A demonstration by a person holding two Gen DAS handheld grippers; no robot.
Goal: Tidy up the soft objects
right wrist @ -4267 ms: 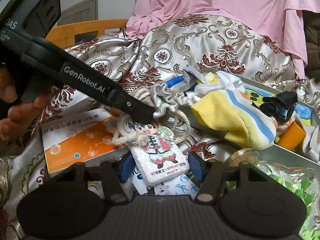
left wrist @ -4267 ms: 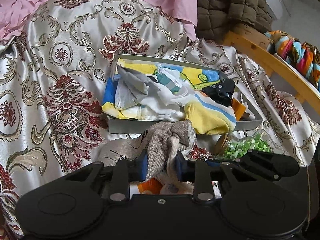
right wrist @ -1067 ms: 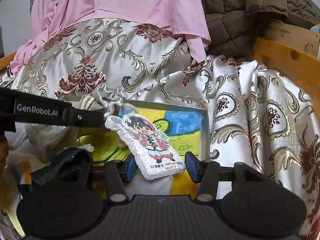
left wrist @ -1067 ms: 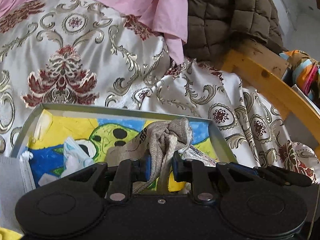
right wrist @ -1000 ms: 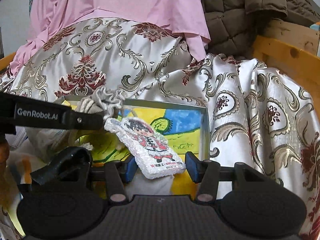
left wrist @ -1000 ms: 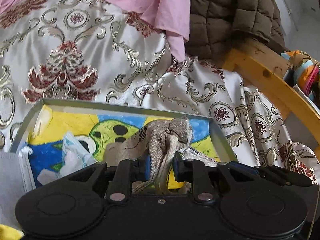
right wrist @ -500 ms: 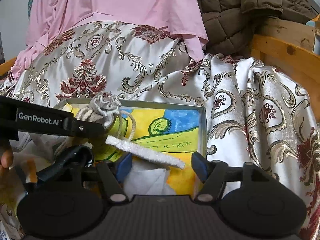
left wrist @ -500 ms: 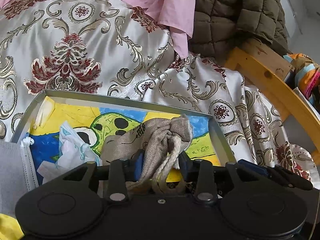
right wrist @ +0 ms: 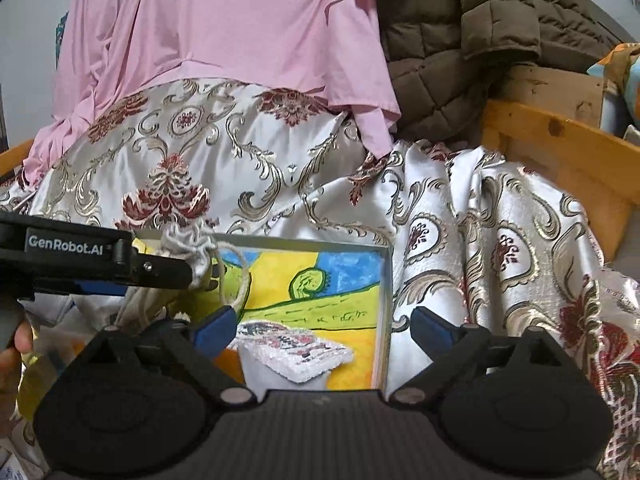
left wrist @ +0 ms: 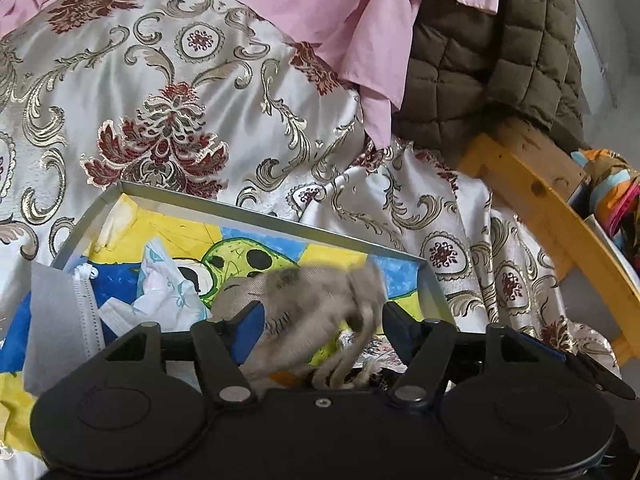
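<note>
A grey tray (left wrist: 248, 212) with a yellow, blue and green cartoon lining lies on the brocade cloth. My left gripper (left wrist: 320, 320) is open over it; a beige drawstring pouch (left wrist: 320, 304), blurred, sits loose between the fingers. In the right wrist view the pouch's gathered top (right wrist: 188, 244) shows beside the left gripper's finger (right wrist: 152, 268). My right gripper (right wrist: 320, 328) is open above a white sequined cartoon patch (right wrist: 296, 350) lying flat in the tray (right wrist: 382, 320).
A grey face mask (left wrist: 64, 320) and white crumpled wrappers (left wrist: 168, 292) lie in the tray's left part. Silver brocade cloth (left wrist: 160, 120), a pink garment (right wrist: 224, 28) and a brown quilted jacket (left wrist: 488, 52) lie behind. A wooden rail (left wrist: 552, 216) runs at the right.
Both grippers have opened. The left let go of the drawstring pouch, which is dropping into the tray. The right released the sequined patch, which now lies flat in the tray.
</note>
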